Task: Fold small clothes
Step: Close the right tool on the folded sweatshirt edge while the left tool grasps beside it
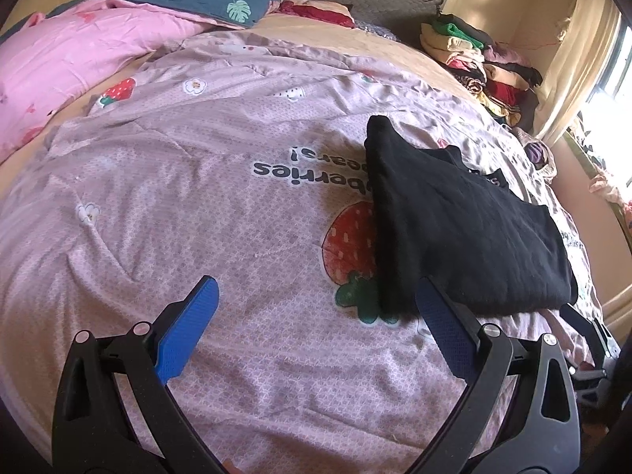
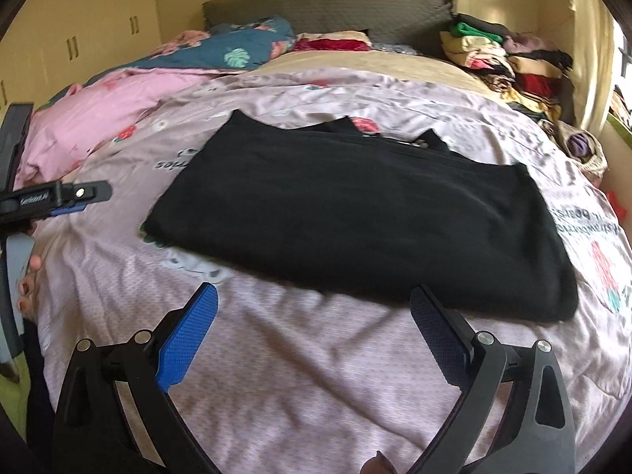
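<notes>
A black garment (image 2: 355,213), folded into a flat rectangle, lies on the pale pink strawberry-print quilt (image 2: 300,355). It also shows in the left wrist view (image 1: 466,221), to the right of centre. My left gripper (image 1: 316,308) is open and empty, low over the quilt at the garment's near left corner. It also shows from the side in the right wrist view (image 2: 85,197). My right gripper (image 2: 314,308) is open and empty, just short of the garment's near edge. Its tip shows at the right edge of the left wrist view (image 1: 584,324).
A stack of folded clothes (image 2: 501,59) sits at the far right of the bed by the wall. A pink duvet (image 1: 59,67) and a teal leaf-print blanket (image 2: 237,51) are bunched at the far left. A grey headboard (image 2: 328,8) stands behind.
</notes>
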Action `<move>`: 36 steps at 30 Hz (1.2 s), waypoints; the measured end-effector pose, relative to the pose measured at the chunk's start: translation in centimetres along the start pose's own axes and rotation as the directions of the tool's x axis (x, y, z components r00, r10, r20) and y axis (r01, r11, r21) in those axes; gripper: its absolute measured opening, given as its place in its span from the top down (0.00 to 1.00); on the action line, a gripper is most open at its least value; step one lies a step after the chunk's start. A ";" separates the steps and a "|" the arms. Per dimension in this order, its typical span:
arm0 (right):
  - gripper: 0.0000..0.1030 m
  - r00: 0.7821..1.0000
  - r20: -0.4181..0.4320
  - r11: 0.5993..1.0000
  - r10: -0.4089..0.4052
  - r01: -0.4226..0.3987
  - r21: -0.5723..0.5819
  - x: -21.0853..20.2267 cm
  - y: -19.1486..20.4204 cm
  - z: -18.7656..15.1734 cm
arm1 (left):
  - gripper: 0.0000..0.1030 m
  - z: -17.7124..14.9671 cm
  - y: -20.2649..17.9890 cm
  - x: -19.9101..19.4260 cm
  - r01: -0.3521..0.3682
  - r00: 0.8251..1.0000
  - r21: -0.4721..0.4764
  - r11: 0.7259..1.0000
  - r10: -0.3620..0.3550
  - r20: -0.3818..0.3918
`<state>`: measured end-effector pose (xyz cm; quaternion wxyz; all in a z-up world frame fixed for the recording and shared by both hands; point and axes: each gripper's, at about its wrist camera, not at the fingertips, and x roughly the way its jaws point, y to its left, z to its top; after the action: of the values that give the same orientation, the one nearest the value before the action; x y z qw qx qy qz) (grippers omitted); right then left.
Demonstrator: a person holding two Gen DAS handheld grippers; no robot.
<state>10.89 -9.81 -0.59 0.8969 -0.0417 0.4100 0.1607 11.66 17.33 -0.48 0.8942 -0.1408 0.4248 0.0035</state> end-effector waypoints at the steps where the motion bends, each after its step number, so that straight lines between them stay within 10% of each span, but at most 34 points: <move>1: 0.06 1.000 -0.001 1.000 0.001 -0.001 -0.017 0.2 0.6 0.1 | 0.09 0.2 -0.1 0.1 0.000 1.000 0.002 1.000 0.000 0.001; 36: 0.05 0.989 0.038 0.877 -0.143 0.144 -0.459 11.9 10.5 4.1 | 0.09 9.8 -2.6 11.8 0.003 0.992 0.079 0.997 0.007 -0.129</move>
<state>17.73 4.02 -6.18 0.8713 -0.2832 0.3548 0.1865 26.96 15.98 -2.88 0.8697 -0.1051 0.4817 -0.0216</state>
